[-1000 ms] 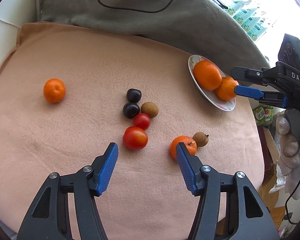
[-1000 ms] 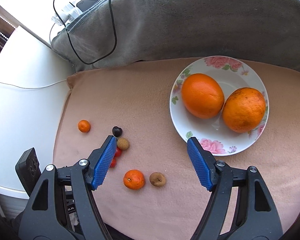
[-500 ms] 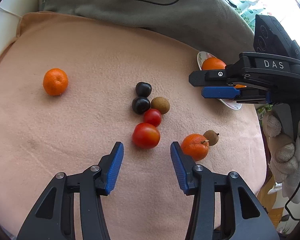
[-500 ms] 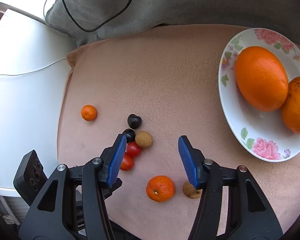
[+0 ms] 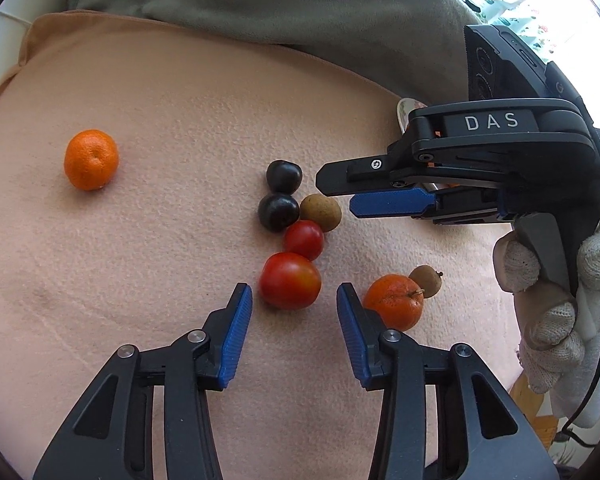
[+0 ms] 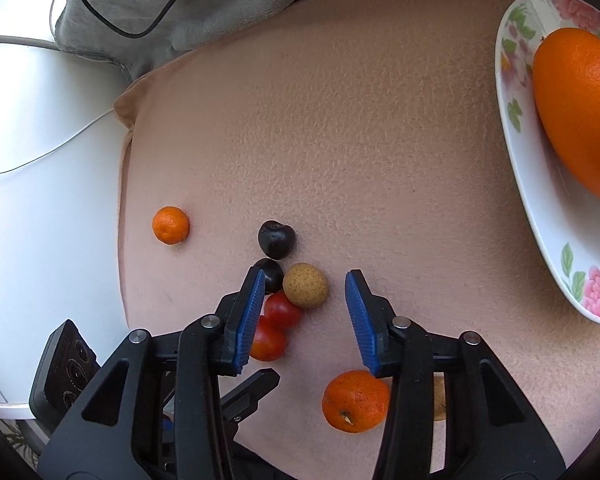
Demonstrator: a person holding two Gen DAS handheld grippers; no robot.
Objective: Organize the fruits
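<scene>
Left hand-held gripper (image 5: 294, 304) w/ jaws apart, nothing between them; the large red tomato (image 5: 290, 280) sits just ahead of the gap, lying on the peach blanket (image 5: 160, 120). Right hand-held gripper (image 6: 306, 294) also w/ jaws apart, empty, hovering over the fruit cluster; the tan round fruit (image 6: 305, 285) lies just ahead of its gap, nearer the left blue pad. In the left wrist view the right gripper comes in from the right side, tips near that tan fruit (image 5: 320, 212), held by a white-gloved hand (image 5: 548, 300).

Cluster, left wrist view: two dark plums (image 5: 284, 176) (image 5: 279, 212) touching each other, tan fruit touching the lower plum, small red tomato (image 5: 304, 239) below them & touching the large tomato. A mandarin w/ stem (image 5: 394, 302) sits just right of the left gripper's right finger, w/ a small brown fruit (image 5: 425, 281) touching it behind. Another mandarin (image 5: 91, 165) lies well apart, far left on the blanket.

Right wrist view: floral plate (image 6: 540, 216) at right edge of the blanket, carrying a big orange (image 6: 580, 112); well apart from the cluster. Grey cushion (image 6: 160, 8) at back w/ a black cable (image 6: 140, 34) over it. White surface (image 6: 40, 200) left of the blanket.
</scene>
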